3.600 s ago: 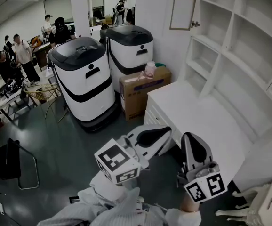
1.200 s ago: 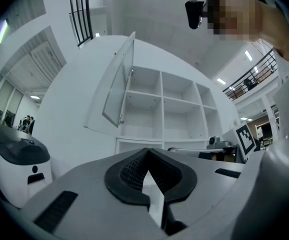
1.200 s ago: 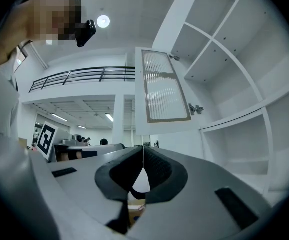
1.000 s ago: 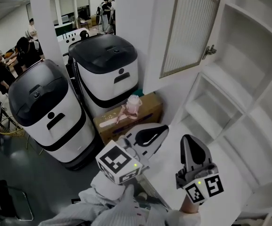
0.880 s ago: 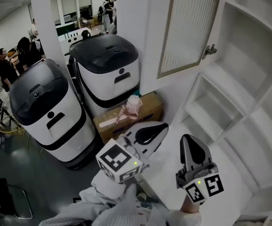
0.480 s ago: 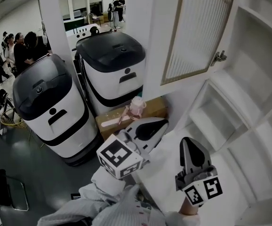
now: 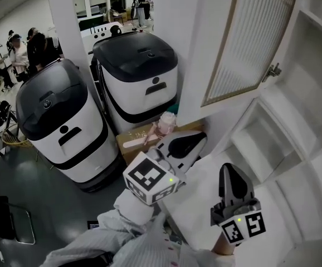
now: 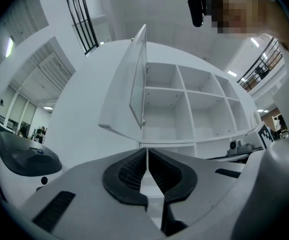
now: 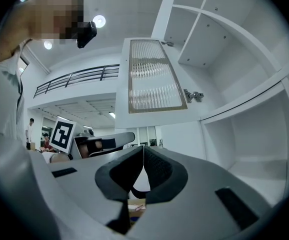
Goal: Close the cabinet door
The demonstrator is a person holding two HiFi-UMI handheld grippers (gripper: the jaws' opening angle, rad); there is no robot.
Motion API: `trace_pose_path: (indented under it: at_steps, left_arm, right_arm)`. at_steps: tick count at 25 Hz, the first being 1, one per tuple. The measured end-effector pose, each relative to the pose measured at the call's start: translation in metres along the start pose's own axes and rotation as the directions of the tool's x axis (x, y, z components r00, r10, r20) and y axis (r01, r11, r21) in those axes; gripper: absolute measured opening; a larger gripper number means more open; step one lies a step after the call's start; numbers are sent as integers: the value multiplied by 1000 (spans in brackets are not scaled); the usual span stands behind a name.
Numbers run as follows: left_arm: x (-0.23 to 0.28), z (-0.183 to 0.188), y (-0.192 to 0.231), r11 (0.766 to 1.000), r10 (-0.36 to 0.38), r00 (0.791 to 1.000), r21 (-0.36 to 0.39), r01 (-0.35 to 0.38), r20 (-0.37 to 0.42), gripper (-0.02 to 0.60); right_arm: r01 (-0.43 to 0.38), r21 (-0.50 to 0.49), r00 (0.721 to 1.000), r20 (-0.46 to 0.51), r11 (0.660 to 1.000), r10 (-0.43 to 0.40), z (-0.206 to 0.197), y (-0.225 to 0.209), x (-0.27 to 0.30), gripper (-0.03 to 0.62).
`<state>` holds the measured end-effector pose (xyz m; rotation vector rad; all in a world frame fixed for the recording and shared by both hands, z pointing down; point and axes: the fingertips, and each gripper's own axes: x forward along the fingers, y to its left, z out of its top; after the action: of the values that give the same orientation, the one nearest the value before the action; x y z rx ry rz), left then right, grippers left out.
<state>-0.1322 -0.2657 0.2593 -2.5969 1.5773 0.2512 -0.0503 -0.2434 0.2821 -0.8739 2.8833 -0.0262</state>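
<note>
Partly out of frame: cabinet door (image 7: 249, 43)

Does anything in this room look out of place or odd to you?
Only the cabinet door: it stands wide open, swung out from the white shelves on its hinge, edge-on in the left gripper view. Nothing looks spilled, broken or askew.

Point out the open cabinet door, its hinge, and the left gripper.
cabinet door (image 7: 250, 38), head view, ribbed glass panel.
hinge (image 7: 272, 71), head view, metal body.
left gripper (image 8: 146, 153), left gripper view, between closed fingertips.
</note>
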Motion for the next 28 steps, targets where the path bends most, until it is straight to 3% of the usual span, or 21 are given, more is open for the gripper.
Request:
trace_pose_path:
  at_steps: [5,9,18,28]
  left_arm:
    - [6,3,15,999,43,999,9,-43,27,14]
    - [8,8,25,998,59,996,-1,-59,60,89]
    - [17,20,34,996,87,986,-18,-86,140,162]
    - [23,39,38,994,109,967,-50,-100,229,159]
  right_arm:
    - [7,-2,1000,-9,1000,-7,-3,-5,-1,14]
    - [13,-9,1000,-11,1000,-13,-3,-9,-5,14]
    - [-7,-35,1000,-23,999,6,0,-14,-5,15]
    - [-25,-39,999,-30,999,24,-2,-17,-10,15]
